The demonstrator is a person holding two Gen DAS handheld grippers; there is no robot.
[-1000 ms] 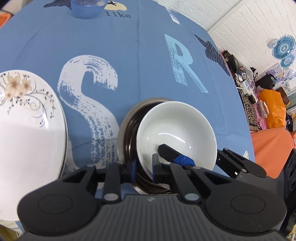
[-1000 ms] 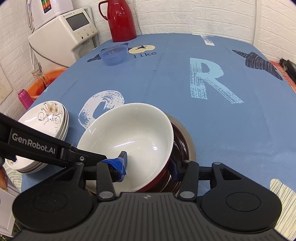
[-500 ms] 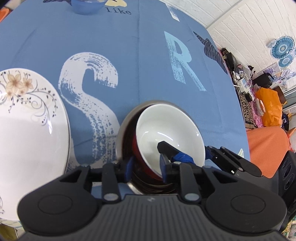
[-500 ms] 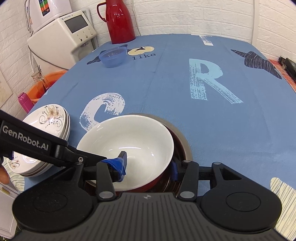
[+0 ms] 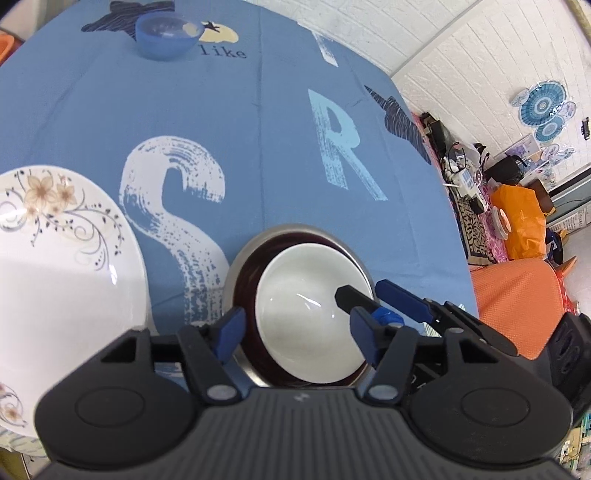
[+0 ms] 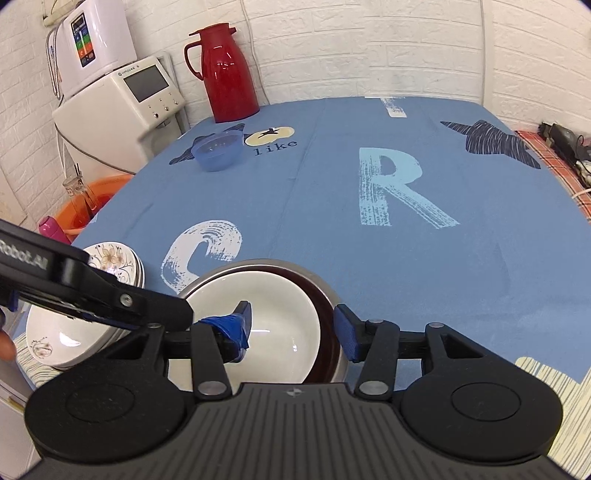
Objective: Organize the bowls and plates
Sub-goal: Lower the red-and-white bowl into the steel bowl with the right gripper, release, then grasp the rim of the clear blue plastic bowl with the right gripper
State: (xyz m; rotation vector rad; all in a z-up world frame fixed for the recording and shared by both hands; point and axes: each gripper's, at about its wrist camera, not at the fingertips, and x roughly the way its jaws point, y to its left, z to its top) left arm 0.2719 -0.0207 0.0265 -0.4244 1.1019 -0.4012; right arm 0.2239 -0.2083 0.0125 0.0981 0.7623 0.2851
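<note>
A white bowl (image 5: 306, 295) (image 6: 273, 310) sits level inside a dark red bowl (image 5: 247, 291) (image 6: 327, 306), which rests in a steel-rimmed bowl (image 5: 295, 228) (image 6: 266, 263) on the blue tablecloth. My left gripper (image 5: 297, 330) is open, its fingers spread wide on either side of the white bowl. My right gripper (image 6: 293, 328) (image 5: 369, 295) is open too, with one finger inside the white bowl and the other outside its rim over the dark bowl. A stack of floral white plates (image 5: 55, 258) (image 6: 66, 332) lies to the left.
A translucent blue bowl (image 5: 166, 35) (image 6: 218, 151) stands far across the table. A red thermos (image 6: 225, 74) and a white appliance (image 6: 122, 103) are at the back left, with an orange basin (image 6: 85, 206) below the table edge. An orange chair (image 5: 517, 295) is on the right.
The white bowl, tilted and held by its rim in my left gripper, has come down flat into the dark bowl. My left gripper has opened and let it go.
</note>
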